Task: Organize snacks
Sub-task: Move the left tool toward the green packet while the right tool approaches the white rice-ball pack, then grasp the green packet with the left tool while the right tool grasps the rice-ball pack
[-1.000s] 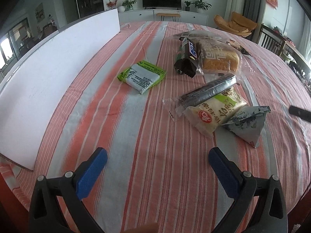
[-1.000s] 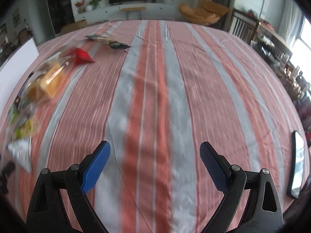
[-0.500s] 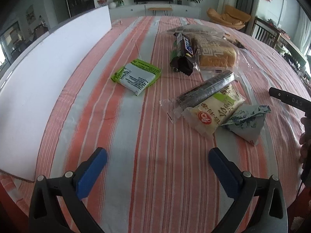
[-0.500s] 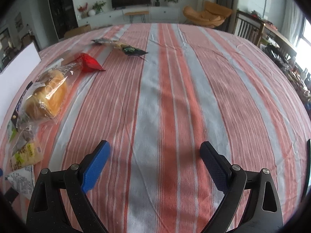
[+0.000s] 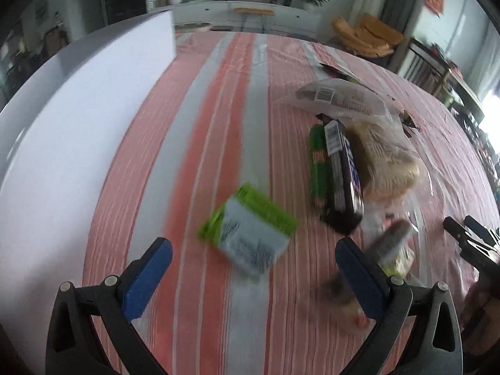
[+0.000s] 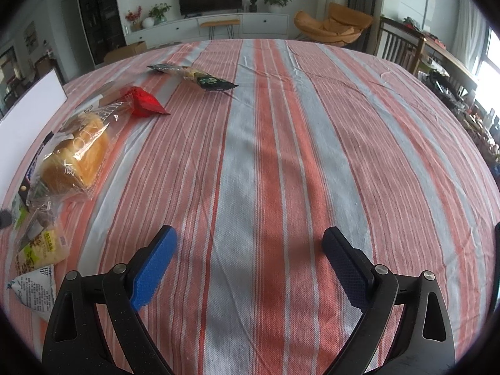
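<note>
We hold the left gripper (image 5: 253,268) spread wide and empty just short of the green packet (image 5: 250,237), which lies alone on the striped cloth (image 5: 218,125); we judge it the likely first pick, lined up between the fingers. The view is blurred. The other snacks cluster to its right: bread bag (image 5: 387,162), dark bar (image 5: 343,168). A white board (image 5: 78,143) stands at left. The right gripper (image 6: 250,259) hangs open over bare cloth, holding nothing, clear of the snacks.
</note>
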Demonstrator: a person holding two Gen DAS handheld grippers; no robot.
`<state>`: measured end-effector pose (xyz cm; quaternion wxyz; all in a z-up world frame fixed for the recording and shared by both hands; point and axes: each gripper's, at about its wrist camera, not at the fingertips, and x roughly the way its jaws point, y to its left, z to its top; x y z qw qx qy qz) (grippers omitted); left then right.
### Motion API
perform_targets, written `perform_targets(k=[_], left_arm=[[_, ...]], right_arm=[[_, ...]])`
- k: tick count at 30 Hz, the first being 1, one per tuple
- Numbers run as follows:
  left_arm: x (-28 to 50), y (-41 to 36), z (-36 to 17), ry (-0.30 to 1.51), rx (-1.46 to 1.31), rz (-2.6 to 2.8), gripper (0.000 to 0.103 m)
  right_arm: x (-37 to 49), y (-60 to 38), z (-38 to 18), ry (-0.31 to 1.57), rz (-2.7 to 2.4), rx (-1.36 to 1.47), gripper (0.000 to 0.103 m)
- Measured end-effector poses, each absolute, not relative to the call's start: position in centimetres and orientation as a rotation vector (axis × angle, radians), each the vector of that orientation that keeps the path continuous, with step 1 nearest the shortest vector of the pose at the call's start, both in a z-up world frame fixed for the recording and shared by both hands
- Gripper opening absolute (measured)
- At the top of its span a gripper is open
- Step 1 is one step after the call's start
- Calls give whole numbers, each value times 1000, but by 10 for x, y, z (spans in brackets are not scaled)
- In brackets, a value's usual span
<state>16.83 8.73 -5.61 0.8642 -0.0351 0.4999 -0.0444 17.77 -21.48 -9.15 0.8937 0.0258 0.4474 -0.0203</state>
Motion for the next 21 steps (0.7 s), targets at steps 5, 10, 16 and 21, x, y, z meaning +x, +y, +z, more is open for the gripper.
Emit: perform_targets(k=[5,10,16,21], left_arm=[[184,74,-74,1123,26,-167,103],[184,68,-77,1094,145,-201,103],[198,80,-78,1091,135,-222,103],[200,86,-79,1060,172,-288,103]], right_arm=[[178,-215,-92,928,-42,54,96],[177,-215,-91,928,-42,54,96],[177,-215,-91,928,-42,54,96],[177,-215,-91,928,-42,54,96]])
